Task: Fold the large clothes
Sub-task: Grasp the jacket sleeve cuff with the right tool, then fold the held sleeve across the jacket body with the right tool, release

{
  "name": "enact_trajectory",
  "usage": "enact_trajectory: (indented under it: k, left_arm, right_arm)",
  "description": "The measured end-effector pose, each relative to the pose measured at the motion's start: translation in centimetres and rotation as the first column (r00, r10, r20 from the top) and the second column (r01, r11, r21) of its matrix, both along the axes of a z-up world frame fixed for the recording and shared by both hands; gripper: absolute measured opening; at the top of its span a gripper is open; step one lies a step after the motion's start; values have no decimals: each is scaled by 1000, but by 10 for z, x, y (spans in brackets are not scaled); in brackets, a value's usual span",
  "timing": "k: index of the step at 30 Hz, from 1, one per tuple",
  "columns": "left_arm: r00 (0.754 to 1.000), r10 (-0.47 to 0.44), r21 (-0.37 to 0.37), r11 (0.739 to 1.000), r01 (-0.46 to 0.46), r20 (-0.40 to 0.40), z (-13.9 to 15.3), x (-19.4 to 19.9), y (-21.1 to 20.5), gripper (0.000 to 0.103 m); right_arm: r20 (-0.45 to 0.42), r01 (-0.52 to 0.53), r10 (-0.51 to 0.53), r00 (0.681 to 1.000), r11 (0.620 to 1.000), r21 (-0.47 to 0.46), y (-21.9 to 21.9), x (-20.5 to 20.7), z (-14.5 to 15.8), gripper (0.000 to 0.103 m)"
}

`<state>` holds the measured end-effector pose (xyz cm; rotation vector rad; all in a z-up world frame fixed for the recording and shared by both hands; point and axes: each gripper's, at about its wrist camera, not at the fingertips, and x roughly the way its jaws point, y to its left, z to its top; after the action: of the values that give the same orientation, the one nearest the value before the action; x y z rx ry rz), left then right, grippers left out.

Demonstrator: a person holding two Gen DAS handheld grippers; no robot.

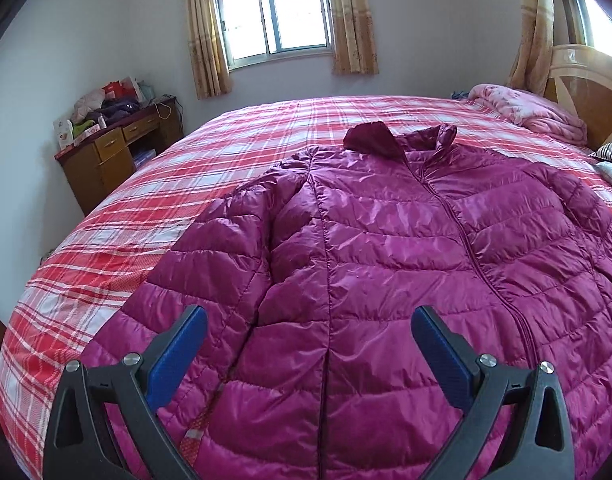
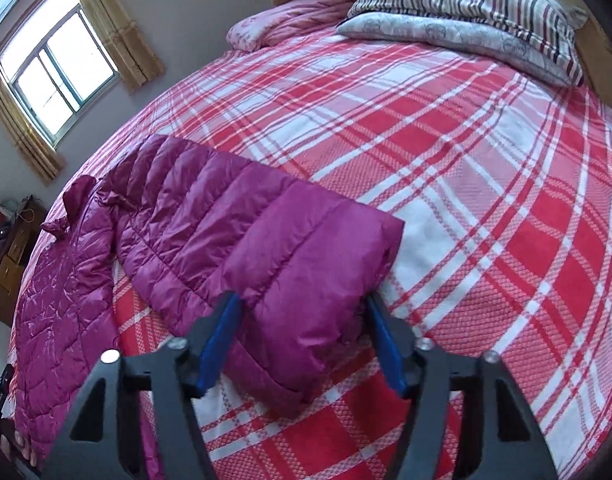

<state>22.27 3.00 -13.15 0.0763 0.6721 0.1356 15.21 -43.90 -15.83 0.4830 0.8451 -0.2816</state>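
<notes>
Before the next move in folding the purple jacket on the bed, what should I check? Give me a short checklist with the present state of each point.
1. Jacket lies flat, front up, on the bed: ok.
2. Zipper closed: ok.
3. Sleeve end between the right gripper fingers: ok.
4. Right pads firmly pressing the sleeve: cannot tell.
5. Left gripper open above the jacket hem, holding nothing: ok.
6. Pillows clear of the jacket: ok.
</notes>
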Motion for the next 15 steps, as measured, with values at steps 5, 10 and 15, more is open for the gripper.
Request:
enact_trajectory:
  k: [5,10,15]
  left_arm:
    - [1000,-3,10,1000,3,-17,-4,14,1,102]
    - [1000,6,-13,1000,-6,-18,-3,26,11,102]
    - [1000,21,-18,1000,-21,-20,-3,37,20,102]
  right_arm:
    - [22,9,-9,1000,1000,10,-19,6,9,18]
    - [30,59,-56,998,993,-107,-33,21,33,16]
    - [91,56,-35,995,969,-242,-13,40,68,14]
